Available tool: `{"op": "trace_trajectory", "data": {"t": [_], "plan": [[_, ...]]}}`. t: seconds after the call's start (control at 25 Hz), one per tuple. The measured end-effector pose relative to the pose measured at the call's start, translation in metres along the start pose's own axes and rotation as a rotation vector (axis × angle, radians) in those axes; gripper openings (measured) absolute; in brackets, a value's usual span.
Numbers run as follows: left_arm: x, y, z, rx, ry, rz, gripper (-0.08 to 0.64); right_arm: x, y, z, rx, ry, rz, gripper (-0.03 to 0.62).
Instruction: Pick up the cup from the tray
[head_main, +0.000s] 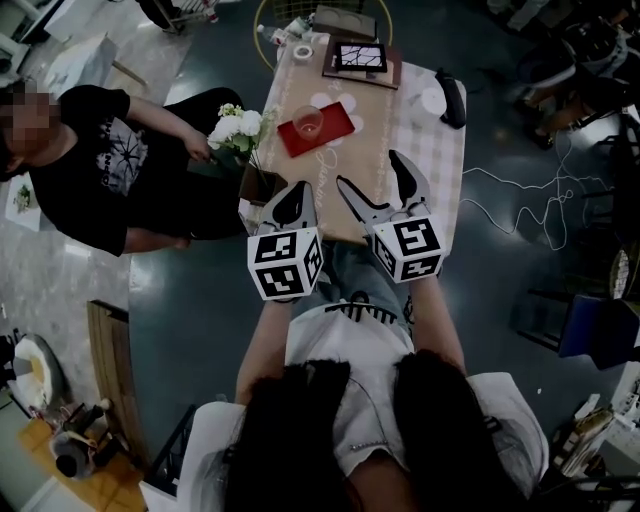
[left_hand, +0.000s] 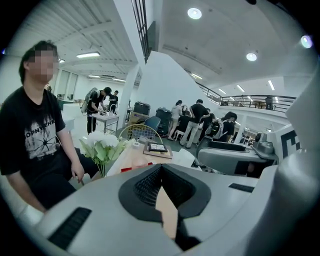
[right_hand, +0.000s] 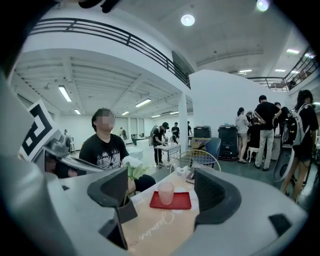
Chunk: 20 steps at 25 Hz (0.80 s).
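The cup (right_hand: 166, 192) on the tray (right_hand: 182, 202) looks light, thin and slick, so the right gripper's (head_main: 370, 172) wide-open, empty jaws should pinch mid-wall gently; the left gripper's (head_main: 300, 190) jaws meet, empty.

Table (head_main: 436, 150) w/ red tray (head_main: 338, 126), flower vase (head_main: 262, 184) on it.

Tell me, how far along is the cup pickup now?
Done: nothing yet; the cup stands on the red tray. In hand: the right gripper is open and empty, facing the cup from short of it. Still to do: reach, close, lift.
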<state>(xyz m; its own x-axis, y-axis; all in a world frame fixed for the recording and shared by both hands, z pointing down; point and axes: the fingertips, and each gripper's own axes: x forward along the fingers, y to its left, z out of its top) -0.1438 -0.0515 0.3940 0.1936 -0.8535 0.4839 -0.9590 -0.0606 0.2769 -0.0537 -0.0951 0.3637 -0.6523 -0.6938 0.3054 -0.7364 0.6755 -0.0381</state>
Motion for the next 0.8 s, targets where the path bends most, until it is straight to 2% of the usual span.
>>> {"op": "trace_trajectory", "data": {"t": [0.08,0.32,0.52,0.8], "plan": [[0.009,0.007,0.003,-0.011,0.000,0.020,0.006,0.016,-0.004,0.002,-0.004,-0.011,0.021,0.402],[0.041,0.023,0.003,-0.040,0.041,0.059,0.006,0.065,-0.016,-0.007,-0.016,0.042,0.085,0.405],[0.065,0.034,0.007,-0.045,0.069,0.102,0.006,0.106,-0.012,-0.025,-0.061,0.126,0.191,0.405],[0.099,0.060,0.003,-0.096,0.104,0.173,0.006,0.161,-0.022,-0.056,-0.069,0.183,0.235,0.411]]}}
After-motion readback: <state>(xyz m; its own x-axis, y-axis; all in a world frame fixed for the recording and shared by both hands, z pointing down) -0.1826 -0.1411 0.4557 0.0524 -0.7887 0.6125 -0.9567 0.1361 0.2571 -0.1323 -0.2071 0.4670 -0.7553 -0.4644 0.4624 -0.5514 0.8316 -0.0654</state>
